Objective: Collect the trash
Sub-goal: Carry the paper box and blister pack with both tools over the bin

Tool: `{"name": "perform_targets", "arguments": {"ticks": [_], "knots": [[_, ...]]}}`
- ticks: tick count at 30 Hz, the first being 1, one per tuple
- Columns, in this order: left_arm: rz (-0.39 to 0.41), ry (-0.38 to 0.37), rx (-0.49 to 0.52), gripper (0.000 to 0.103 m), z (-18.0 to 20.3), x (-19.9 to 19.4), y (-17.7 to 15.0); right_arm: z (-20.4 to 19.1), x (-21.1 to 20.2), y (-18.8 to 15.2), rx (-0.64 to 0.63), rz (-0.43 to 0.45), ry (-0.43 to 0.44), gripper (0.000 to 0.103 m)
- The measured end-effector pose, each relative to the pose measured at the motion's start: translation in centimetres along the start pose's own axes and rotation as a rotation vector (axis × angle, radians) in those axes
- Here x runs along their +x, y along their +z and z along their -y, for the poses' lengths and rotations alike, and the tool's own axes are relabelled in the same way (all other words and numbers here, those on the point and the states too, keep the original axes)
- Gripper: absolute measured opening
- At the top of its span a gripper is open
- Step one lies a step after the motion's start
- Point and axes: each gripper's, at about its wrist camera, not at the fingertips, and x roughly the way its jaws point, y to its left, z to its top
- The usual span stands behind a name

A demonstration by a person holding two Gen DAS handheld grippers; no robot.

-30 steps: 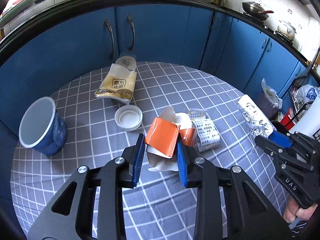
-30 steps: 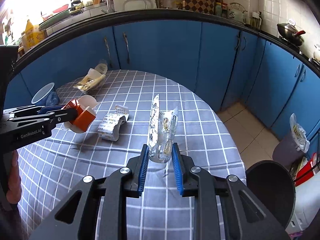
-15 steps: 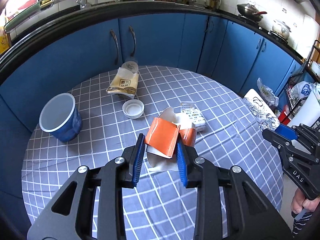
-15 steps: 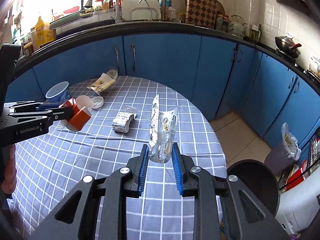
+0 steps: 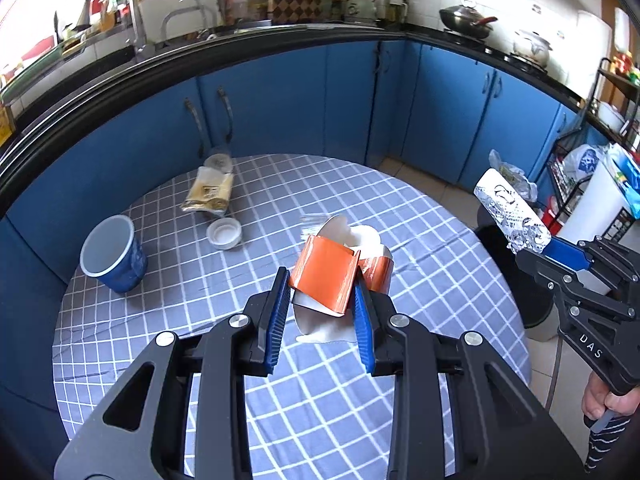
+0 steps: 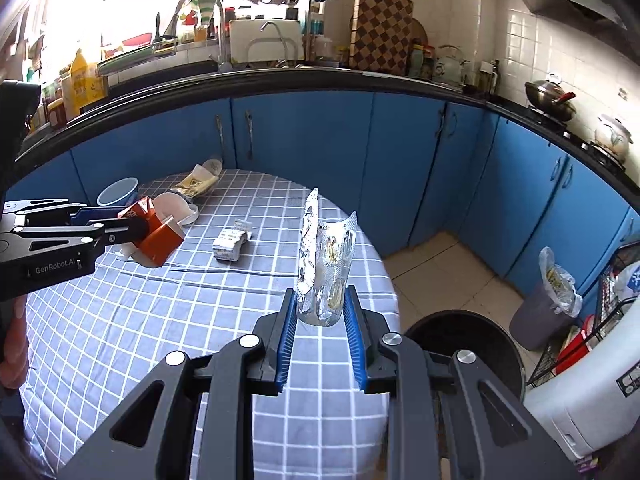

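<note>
My left gripper (image 5: 322, 284) is shut on an orange and white carton (image 5: 326, 276), held above the round checked table (image 5: 280, 380). The same carton (image 6: 158, 236) shows at the left of the right wrist view, in the left gripper (image 6: 132, 222). A bent silver blister pack (image 6: 326, 264) stands up between the blue pads of my right gripper (image 6: 320, 300), which is shut on it. In the left wrist view that pack (image 5: 510, 212) hangs off the table's right side, over a black bin (image 5: 520, 280).
On the table lie a blue cup (image 5: 110, 256), a white lid (image 5: 224, 233), a yellow wrapper with a bottle (image 5: 209, 192) and a small printed packet (image 6: 231, 243). The black bin (image 6: 464, 344) stands on the floor at the right, a grey bagged bin (image 6: 548, 296) beyond. Blue cabinets ring the room.
Both grippers have risen and drawn back from the table with their loads. The table looks smaller, and the black bin has come further into the right wrist view.
</note>
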Motion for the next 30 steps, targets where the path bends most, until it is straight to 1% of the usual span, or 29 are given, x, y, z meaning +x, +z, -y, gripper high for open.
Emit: {"name": "perform_targets", "arguments": {"ticks": [9,14,15,16,19,26,27,30], "knots": [[-0.012,-0.018,0.086,0.031,5.3,0.3,0.5,3.7,-1.6,-1.5,0.051,0.012,-0.040,0.024],[-0.040,-0.016,0.097,0.032,7.6,1.6,1.0,5.9,-2.0,-2.3,0.087,0.014,-0.058,0.024],[-0.042,-0.022,0.103,0.032,8.0,1.8,1.1,6.5,-2.0,-2.5,0.095,0.013,-0.064,0.024],[-0.051,-0.050,0.119,0.032,8.8,2.2,1.2,6.9,-2.0,-2.7,0.101,0.012,-0.069,0.024],[-0.050,-0.053,0.156,0.032,10.8,2.7,1.2,8.6,-1.8,-3.3,0.123,0.004,-0.085,0.024],[-0.068,-0.138,0.207,0.033,15.7,4.9,2.3,12.2,-0.9,-4.8,0.177,-0.020,-0.104,0.024],[-0.069,-0.146,0.214,0.034,16.3,5.1,2.5,12.5,-0.8,-4.9,0.180,-0.023,-0.106,0.026],[-0.063,-0.164,0.251,0.034,18.4,5.9,3.0,13.5,-0.2,-5.5,0.185,-0.033,-0.117,0.026]]}}
